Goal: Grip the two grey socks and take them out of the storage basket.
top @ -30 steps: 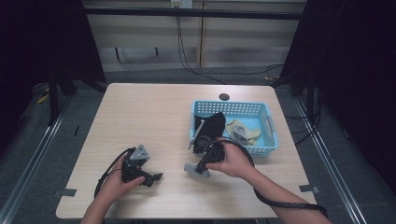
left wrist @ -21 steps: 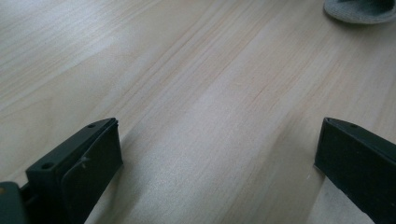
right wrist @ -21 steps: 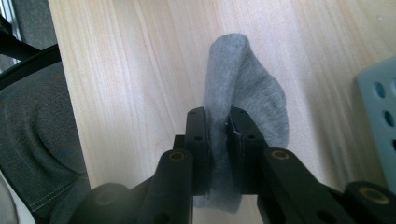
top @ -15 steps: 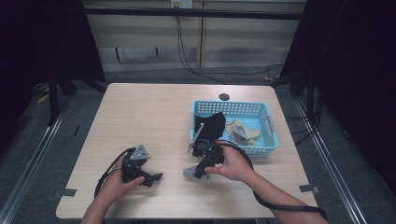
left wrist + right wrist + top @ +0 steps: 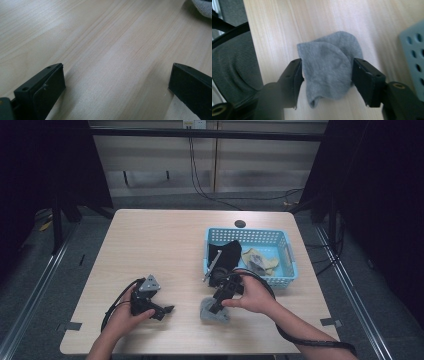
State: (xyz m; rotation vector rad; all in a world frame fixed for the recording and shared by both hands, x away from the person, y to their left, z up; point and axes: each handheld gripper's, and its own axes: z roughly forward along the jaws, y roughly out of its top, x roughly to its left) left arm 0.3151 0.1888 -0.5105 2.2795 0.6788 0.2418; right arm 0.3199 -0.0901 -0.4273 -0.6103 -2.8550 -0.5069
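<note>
Between my right gripper's just-opening jaws, the grey sock could snag on a pad and lift.

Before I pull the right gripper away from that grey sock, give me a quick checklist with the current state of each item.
1. Right gripper let go: ok. Its jaws have just been opening; the grey sock lies between them, and they stand apart either side of it.
2. Sock resting on the table: ok, it lies on the wood in front of the blue basket, outside it.
3. Sock free of the pads: cannot tell; the fabric edges sit right against both pads.
4. Left gripper out of the way: ok, open over bare wood, well apart from the sock.
5. Basket contents undisturbed: ok, a black item and a beige item lie inside.
</note>
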